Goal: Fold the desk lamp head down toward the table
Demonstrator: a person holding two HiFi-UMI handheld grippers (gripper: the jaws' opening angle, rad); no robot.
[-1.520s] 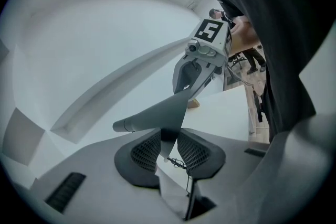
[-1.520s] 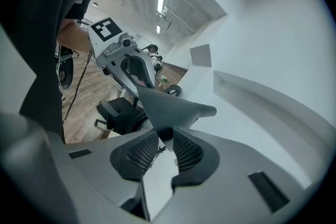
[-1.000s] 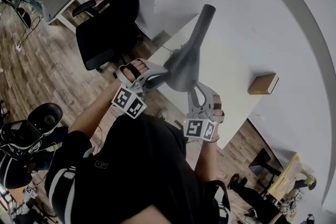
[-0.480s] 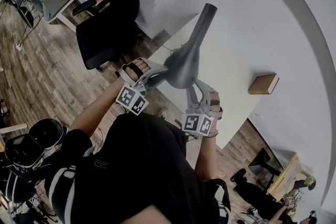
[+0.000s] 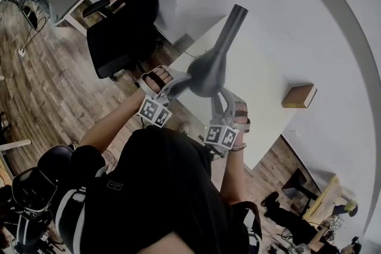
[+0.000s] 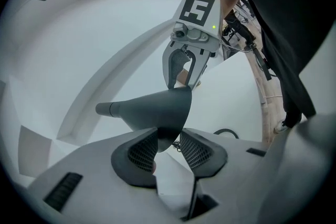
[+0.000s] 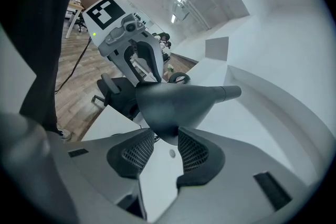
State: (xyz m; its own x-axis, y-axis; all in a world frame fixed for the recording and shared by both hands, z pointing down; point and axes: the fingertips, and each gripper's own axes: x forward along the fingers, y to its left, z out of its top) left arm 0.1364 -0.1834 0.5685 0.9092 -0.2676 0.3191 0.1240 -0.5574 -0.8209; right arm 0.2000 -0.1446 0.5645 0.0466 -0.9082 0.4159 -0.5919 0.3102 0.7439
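Note:
The desk lamp head [image 5: 208,71] is a dark grey cone, and its thin neck [image 5: 235,16] rises toward the wall. My left gripper [image 5: 181,83] holds the shade's rim from the left and my right gripper [image 5: 217,98] holds it from the near side. In the left gripper view the lamp head's lower rim [image 6: 157,113] dips between the mesh pads [image 6: 144,150]. The right gripper view shows the lamp head [image 7: 173,105] wedged against both pads [image 7: 193,153]. Both sets of jaws are opening, with the rim still between them.
A white table [image 5: 262,86] lies under the lamp, with a brown book [image 5: 298,95] near the wall. A black cable [image 6: 226,132] loops on the tabletop. A black office chair [image 5: 122,33] stands on the wooden floor at the left. My dark torso fills the bottom of the head view.
The lamp head and both grippers have sunk a little together, away from the head camera. Both grippers stay on the shade's rim.

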